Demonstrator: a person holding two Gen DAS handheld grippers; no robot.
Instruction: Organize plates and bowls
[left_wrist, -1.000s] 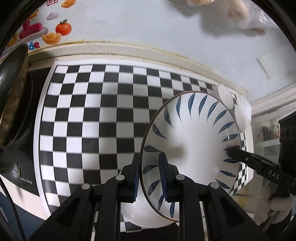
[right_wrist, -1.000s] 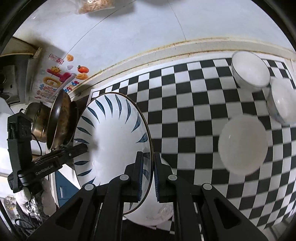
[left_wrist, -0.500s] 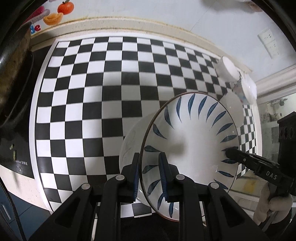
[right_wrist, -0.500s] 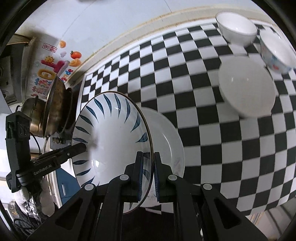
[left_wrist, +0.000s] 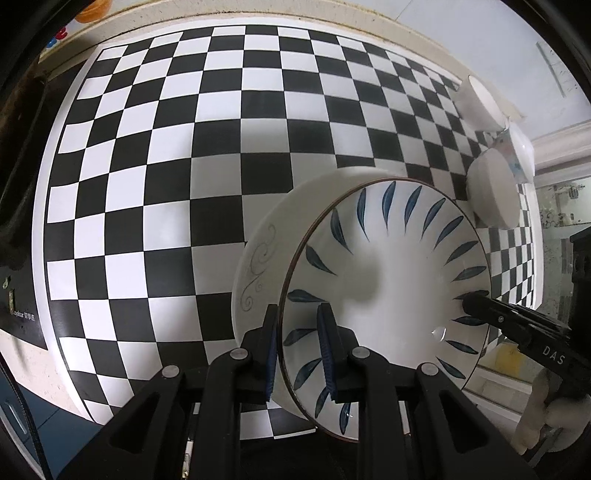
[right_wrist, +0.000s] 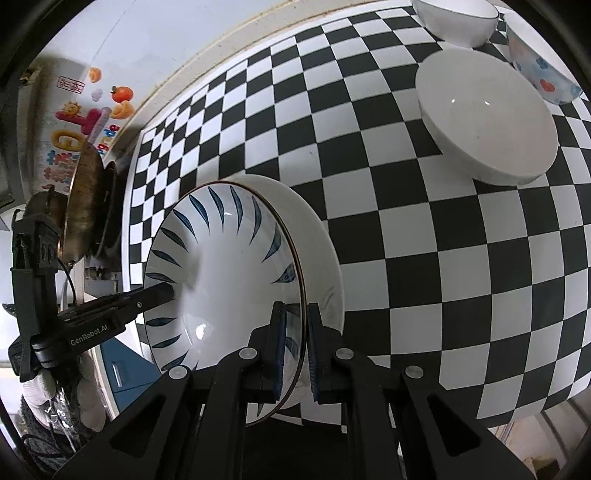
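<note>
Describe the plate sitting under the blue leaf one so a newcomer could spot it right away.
Start at the black-and-white checkered mat and find the blue-leaf plate that both grippers hold by its rim near the mat's front edge. Right beneath it lies the white plate; unlike the bowls at the far end, it is flat and bears a faint grey swirl.

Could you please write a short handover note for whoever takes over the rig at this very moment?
Left gripper: shut on the rim of the blue-leaf plate.
Right gripper: shut on the opposite rim of the same plate, so both carry it.
The plate hangs tilted just over the white scroll-pattern plate on the checkered mat; contact cannot be told.
Three bowls sit unstacked at the mat's far right: a large white bowl, a white bowl with a dark rim and a flower-print bowl.
Done: plate brought over its stack.
Left: set it down, release both, then probably nest the bowls.
</note>
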